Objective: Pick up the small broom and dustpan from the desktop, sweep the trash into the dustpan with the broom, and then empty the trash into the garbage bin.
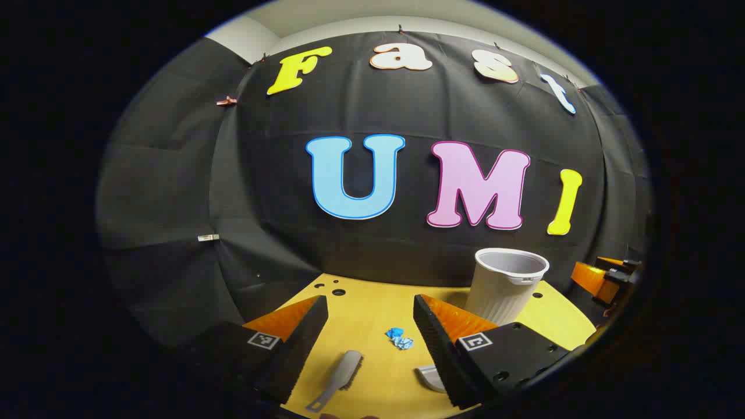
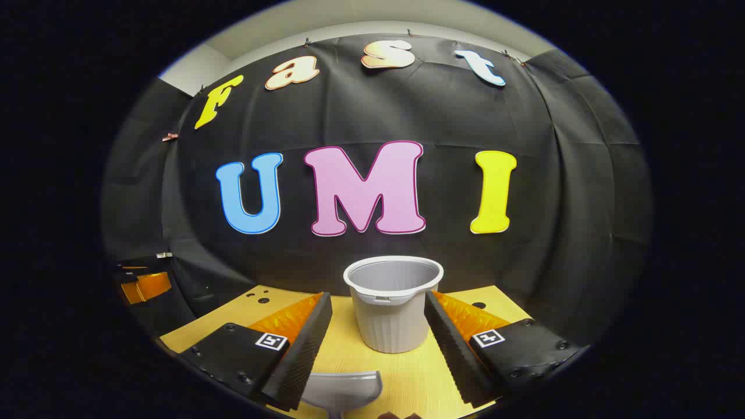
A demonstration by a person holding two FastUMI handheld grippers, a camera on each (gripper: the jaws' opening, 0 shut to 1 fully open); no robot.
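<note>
Black cloth hangs behind a yellow wooden table [image 1: 372, 302], and a strip of pale wall shows above the cloth. Small dark holes dot the far edge of the table.

In the left gripper view, my left gripper [image 1: 369, 343] hangs above the table with its two fingers spread wide apart. It holds nothing. Down between the fingers lies the small broom [image 1: 343, 378]. It is grey, it lies flat on the table, and its handle points toward me while its bristles face right. A little past the broom sits the trash [image 1: 399, 338], a small crumpled blue scrap, resting on the wood by itself. Just beside my right-hand finger a bit of the grey dustpan [image 1: 429, 378] peeks out; the finger hides the rest. Farther back on the right stands the garbage bin [image 1: 505, 288], a pale grey ribbed tub, upright and open on top. At the far right edge I can see part of my other gripper.

In the right gripper view, my right gripper [image 2: 378, 343] is also spread wide and holds nothing. The bin stands straight ahead between its fingers, near the back of the table. The dustpan lies flat on the table low between the fingers, close to me, and neither finger touches it. Far off at the left edge, part of my left gripper shows.
</note>
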